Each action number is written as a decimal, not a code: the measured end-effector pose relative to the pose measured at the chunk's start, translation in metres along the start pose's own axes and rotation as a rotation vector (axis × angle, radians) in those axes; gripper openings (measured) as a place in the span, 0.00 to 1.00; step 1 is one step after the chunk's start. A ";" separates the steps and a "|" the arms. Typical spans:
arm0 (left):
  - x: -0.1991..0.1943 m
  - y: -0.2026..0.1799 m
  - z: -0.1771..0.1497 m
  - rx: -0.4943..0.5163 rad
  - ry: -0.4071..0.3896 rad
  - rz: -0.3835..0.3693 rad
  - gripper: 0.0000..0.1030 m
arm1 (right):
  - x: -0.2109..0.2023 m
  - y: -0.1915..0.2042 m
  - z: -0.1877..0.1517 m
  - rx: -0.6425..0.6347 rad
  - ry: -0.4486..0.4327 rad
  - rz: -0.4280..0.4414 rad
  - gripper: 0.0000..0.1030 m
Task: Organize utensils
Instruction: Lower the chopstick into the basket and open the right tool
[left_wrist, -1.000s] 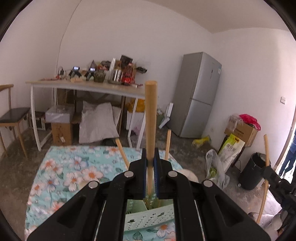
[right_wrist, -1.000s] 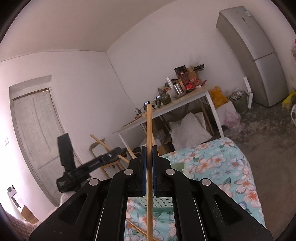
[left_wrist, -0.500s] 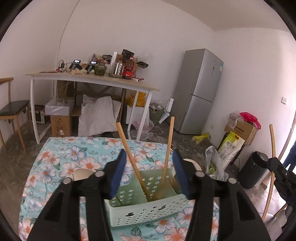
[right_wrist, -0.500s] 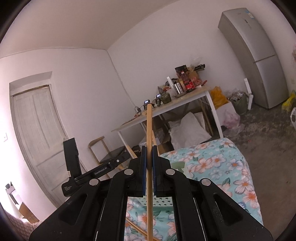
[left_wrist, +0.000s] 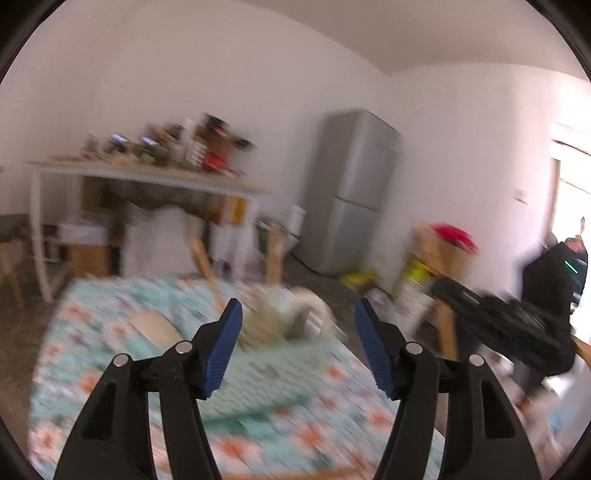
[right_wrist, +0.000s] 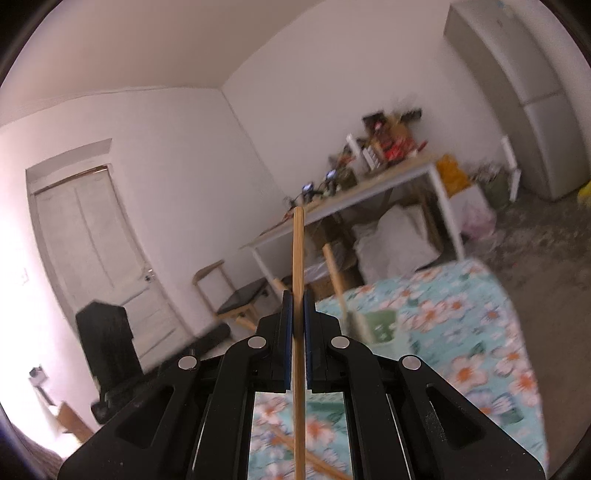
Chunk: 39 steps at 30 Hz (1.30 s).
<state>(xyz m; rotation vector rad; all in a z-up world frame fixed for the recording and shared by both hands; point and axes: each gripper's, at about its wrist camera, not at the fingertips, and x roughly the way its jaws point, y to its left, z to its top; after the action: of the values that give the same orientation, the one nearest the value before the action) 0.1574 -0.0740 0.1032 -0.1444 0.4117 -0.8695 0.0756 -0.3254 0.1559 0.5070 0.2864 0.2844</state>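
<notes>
A thin, straight, light wooden stick (right_wrist: 297, 280) was held upright, its blunt top end uppermost. A pale green perforated plastic basket (right_wrist: 382, 325) was seen standing on the table. Two further tan wooden handles (left_wrist: 275, 254) were observed rising from it, tilted apart. Another wooden utensil (right_wrist: 295, 448) was noted lying flat on the floral cloth.

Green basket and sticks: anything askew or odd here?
Nothing stands out. Two wooden sticks lean apart in the green basket; right gripper clamps another wooden stick. Blur hides detail in the left wrist view.
</notes>
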 end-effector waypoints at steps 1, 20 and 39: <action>0.001 -0.003 -0.006 -0.006 0.035 -0.046 0.59 | 0.006 0.000 -0.002 0.019 0.029 0.023 0.04; 0.009 -0.010 -0.085 -0.037 0.265 -0.183 0.59 | 0.037 0.032 -0.027 0.062 0.248 0.139 0.04; -0.022 0.057 -0.107 -0.276 0.209 -0.056 0.59 | 0.035 0.093 0.030 -0.347 0.049 0.005 0.04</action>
<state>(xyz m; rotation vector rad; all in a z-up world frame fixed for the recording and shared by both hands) 0.1420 -0.0160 -0.0050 -0.3217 0.7261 -0.8829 0.0999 -0.2490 0.2221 0.1583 0.2760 0.3438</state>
